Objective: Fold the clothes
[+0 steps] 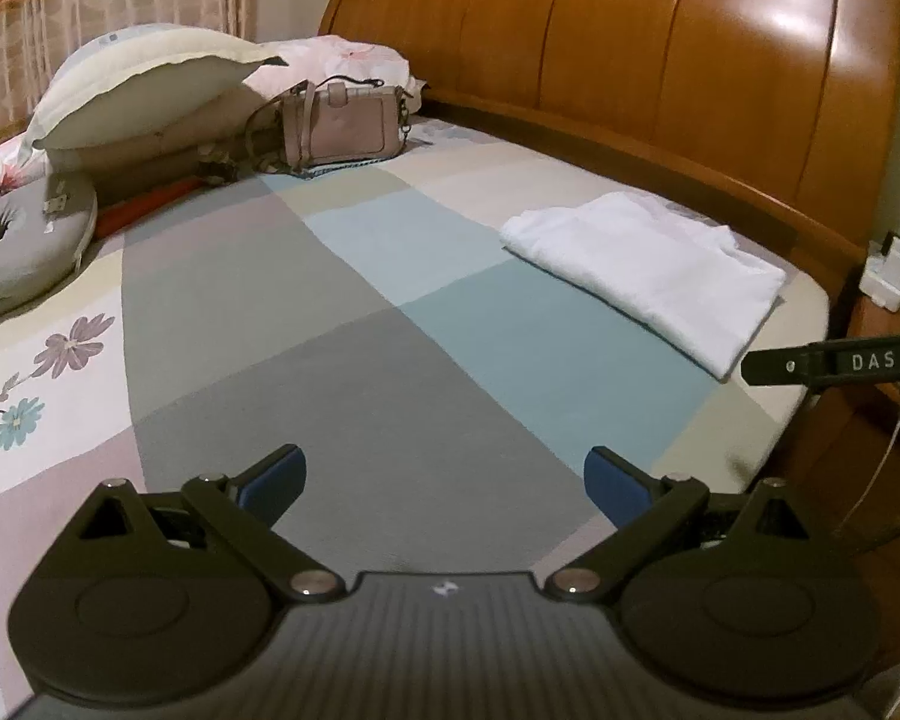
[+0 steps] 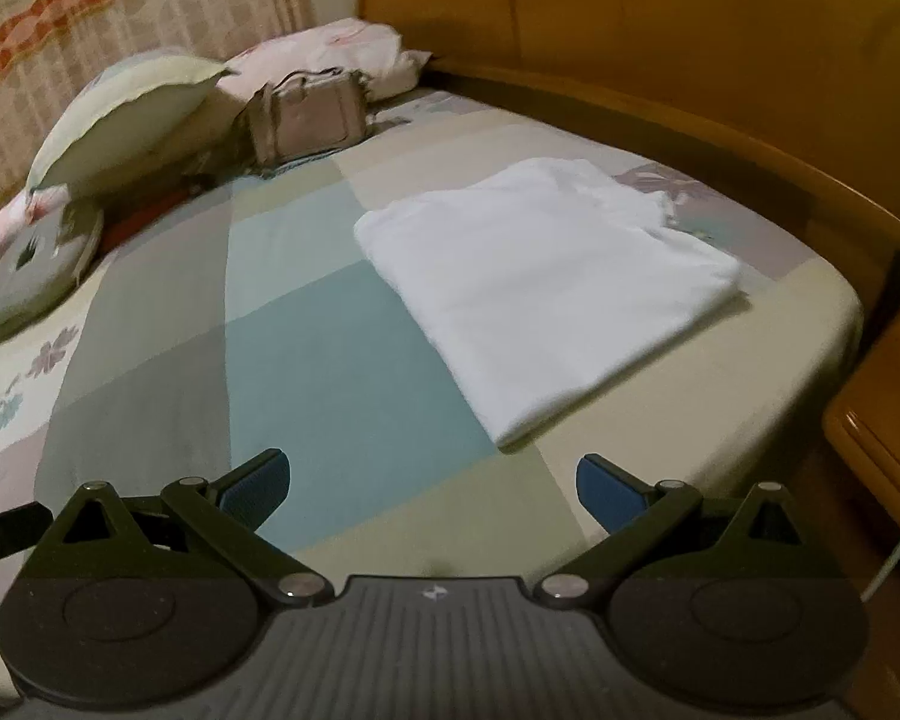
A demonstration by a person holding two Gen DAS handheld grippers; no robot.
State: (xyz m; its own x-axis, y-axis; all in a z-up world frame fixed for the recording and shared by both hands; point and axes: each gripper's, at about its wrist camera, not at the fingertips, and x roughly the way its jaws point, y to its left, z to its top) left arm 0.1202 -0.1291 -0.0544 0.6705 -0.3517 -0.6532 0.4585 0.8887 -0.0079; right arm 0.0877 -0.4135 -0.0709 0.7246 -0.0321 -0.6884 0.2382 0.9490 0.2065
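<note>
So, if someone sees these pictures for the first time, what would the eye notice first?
Most likely the folded white cloth garment, bright against the patchwork bedsheet in grey, blue and beige, near the bed's right corner. Next, the glossy curved wooden headboard behind it. Both grippers, left and right, are open over the sheet and hold nothing.

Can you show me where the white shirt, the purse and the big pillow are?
shirt [image 2: 534, 282]: right wrist view, middle of its folded top.
purse [image 1: 345, 120]: left wrist view, its front panel.
pillow [image 1: 144, 84]: left wrist view, its cream upper face.
</note>
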